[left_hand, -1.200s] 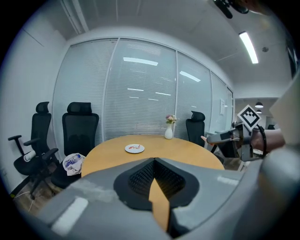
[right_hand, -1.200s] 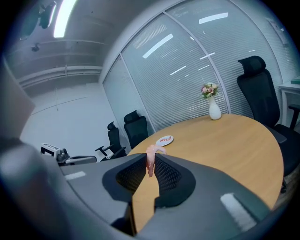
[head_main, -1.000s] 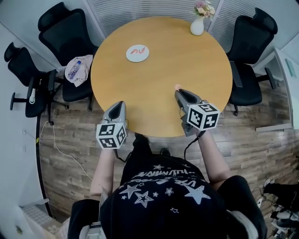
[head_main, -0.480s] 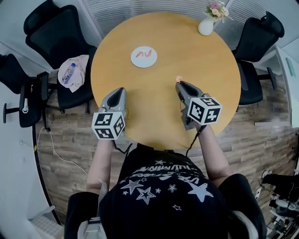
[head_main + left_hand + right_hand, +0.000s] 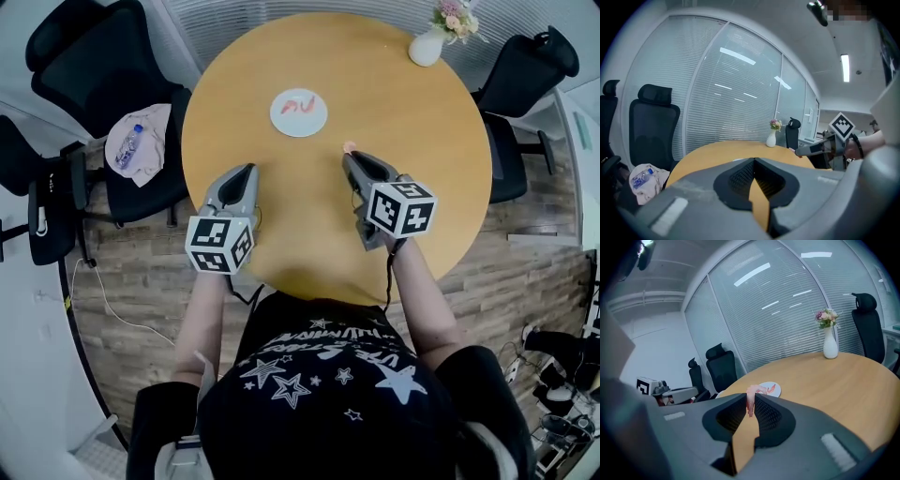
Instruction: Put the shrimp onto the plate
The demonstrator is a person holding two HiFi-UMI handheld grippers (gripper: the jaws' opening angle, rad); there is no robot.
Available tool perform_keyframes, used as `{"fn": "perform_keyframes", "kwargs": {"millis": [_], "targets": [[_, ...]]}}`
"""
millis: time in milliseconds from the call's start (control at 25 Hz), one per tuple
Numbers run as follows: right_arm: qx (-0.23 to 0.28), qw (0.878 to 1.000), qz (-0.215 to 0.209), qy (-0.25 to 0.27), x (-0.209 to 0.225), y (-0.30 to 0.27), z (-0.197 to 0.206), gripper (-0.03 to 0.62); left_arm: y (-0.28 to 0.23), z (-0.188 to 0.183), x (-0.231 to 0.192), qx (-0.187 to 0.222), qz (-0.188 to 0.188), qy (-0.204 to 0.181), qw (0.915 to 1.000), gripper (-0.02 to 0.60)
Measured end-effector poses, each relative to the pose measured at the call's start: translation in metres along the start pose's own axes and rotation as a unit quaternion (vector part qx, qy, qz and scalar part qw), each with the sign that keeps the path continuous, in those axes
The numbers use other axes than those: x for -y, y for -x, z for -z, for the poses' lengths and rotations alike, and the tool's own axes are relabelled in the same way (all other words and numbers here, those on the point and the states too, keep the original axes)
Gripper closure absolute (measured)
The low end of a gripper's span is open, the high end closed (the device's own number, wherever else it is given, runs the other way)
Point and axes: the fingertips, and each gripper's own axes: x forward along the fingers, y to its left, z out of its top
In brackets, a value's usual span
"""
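A white plate [image 5: 306,126] lies on the far left part of the round wooden table [image 5: 403,122], with red-orange shrimp [image 5: 299,103] on it. My right gripper [image 5: 350,153] is shut on a pale pink shrimp [image 5: 349,147] and hovers over the table, to the near right of the plate. In the right gripper view that shrimp [image 5: 751,398] hangs pinched between the pads, and the plate [image 5: 777,393] shows just beyond. My left gripper [image 5: 249,172] hangs at the table's near left edge, its jaws shut with nothing in them.
A white vase of flowers [image 5: 428,45] stands at the table's far right edge. Black office chairs [image 5: 89,47] ring the table. One chair at the left holds a cloth and a plastic bottle [image 5: 126,150]. Wooden floor lies below.
Both grippers have moved forward over the table. My right gripper, still holding the pink shrimp, is now closer to the plate.
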Motion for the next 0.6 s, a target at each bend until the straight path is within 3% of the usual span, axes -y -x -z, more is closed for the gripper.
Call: {"fn": "perform_keyframes", "kwargs": {"millis": [240, 600], "targets": [[-0.025, 1.0, 0.005, 0.002, -0.003, -0.035, 0.006, 0.539, -0.019, -0.004, -0.017, 0.006, 0.016, -0.005, 0.9998, 0.58], [-0.054, 0.998, 0.018, 0.001, 0.008, -0.083, 0.008, 0.539, -0.045, 0.01, -0.048, -0.017, -0.006, -0.013, 0.9998, 0.58]]}}
